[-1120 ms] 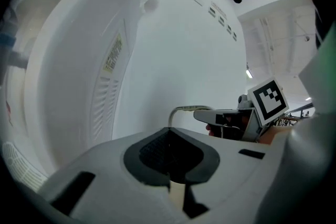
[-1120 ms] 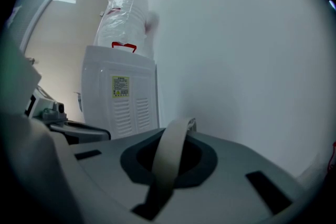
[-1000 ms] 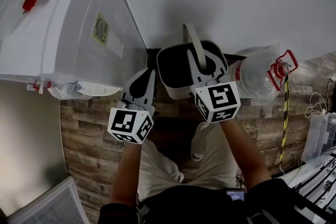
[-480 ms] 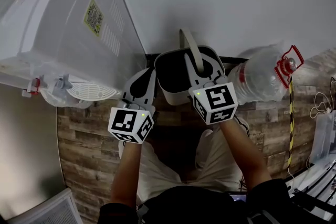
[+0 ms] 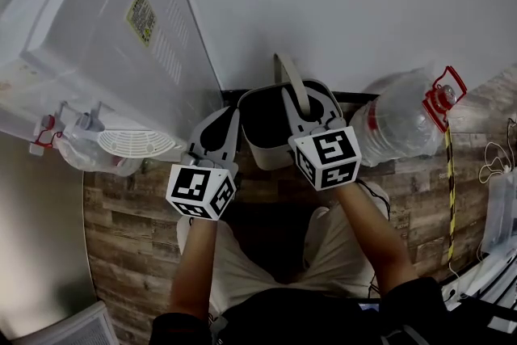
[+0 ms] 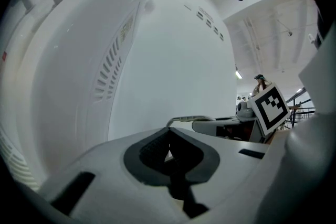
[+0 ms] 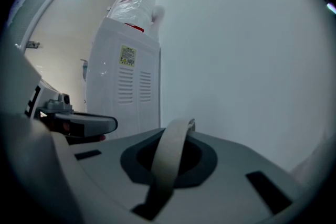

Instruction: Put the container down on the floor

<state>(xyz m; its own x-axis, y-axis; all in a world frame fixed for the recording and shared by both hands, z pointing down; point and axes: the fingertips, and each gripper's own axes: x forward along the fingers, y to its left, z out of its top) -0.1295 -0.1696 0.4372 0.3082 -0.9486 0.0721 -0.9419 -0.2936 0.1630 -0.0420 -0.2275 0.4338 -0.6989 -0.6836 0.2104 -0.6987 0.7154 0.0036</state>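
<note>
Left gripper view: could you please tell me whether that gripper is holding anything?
No, the left gripper has its jaws closed together with nothing between them.

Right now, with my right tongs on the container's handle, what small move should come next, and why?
Probably lower the right tongs straight down without opening them. They are shut on the handle of the container, which sits by the wall above the wooden floor; whether its base touches yet I cannot tell, so release would be premature.
</note>
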